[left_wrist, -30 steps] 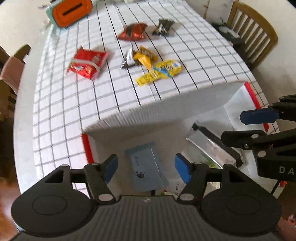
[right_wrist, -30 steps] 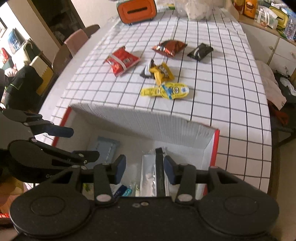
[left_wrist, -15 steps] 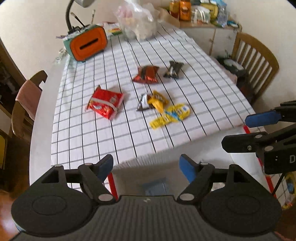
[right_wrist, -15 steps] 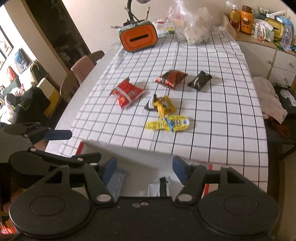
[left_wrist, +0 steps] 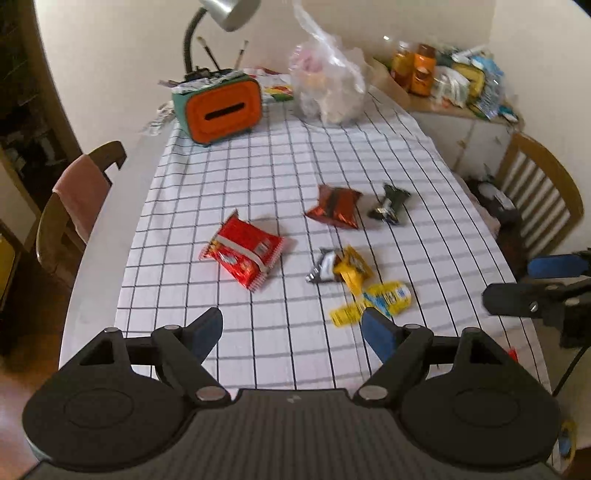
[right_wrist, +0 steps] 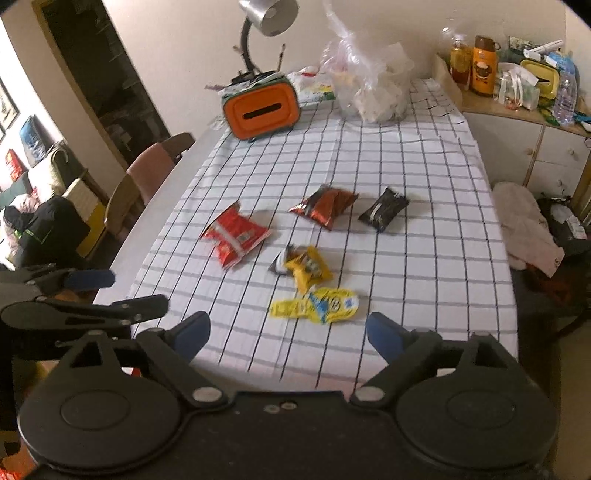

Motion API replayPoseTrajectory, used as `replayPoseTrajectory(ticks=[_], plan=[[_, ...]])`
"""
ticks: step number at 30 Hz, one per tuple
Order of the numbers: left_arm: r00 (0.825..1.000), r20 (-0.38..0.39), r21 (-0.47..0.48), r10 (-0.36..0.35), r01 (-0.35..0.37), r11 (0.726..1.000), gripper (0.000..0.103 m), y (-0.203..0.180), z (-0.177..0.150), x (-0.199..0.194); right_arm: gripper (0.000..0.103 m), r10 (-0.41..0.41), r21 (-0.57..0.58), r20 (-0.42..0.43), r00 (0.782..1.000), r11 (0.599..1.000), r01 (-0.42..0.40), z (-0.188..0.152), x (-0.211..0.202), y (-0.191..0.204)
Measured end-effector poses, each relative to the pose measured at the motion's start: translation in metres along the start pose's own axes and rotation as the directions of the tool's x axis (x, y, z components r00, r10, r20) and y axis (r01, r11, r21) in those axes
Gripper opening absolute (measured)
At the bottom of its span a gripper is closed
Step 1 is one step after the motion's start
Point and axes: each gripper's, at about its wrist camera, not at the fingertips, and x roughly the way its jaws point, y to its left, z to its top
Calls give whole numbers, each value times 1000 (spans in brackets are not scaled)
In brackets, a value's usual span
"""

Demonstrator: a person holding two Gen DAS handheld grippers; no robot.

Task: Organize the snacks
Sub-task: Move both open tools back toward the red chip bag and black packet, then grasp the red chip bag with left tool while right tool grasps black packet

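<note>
Several snack packs lie on the checked tablecloth [left_wrist: 258, 177]: a red pack [left_wrist: 243, 253] [right_wrist: 236, 238], a dark red pack [left_wrist: 334, 206] [right_wrist: 325, 205], a black pack [left_wrist: 389, 208] [right_wrist: 384, 210], a small silver pack [left_wrist: 323, 266], a yellow pack [left_wrist: 352, 269] [right_wrist: 308, 269] and a yellow-blue pack [left_wrist: 373, 301] [right_wrist: 319, 302]. My left gripper [left_wrist: 291, 332] is open and empty, held above the near table edge. My right gripper [right_wrist: 290, 334] is open and empty beside it. The box is out of view.
An orange tissue holder [left_wrist: 221, 109] [right_wrist: 264, 109] and a plastic bag [left_wrist: 328, 92] stand at the far end under a desk lamp [right_wrist: 267, 14]. Chairs stand at the left [left_wrist: 74, 206] and right [left_wrist: 543, 195]. A cluttered sideboard [right_wrist: 517, 99] is at the far right.
Both grippers have lifted up and back out of the box, and both jaws have opened wider. The box with its packs has dropped out of view below.
</note>
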Motion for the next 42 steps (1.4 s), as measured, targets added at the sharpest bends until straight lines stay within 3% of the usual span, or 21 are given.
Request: replayPoseTrajectory(ticks=[13,25,36,42], plan=[[998,-23,-140,59,-61,988,83,25,66,52,93,-110,46,47,993,993,108,74,44,-44],[984,-124,-271,131,-161,949,83,45,102,135,93,-164,114,-31,986,979,167,106,125,-86],[947,-289,-425,140,-258,868,83,72,107,213,91,-192,172,-96,977,963,207,123,196,-115],[930,-334,-484,153,-308,819,83,76,108,242,87,-212,218,-134,968,947,237,125,228,-131]])
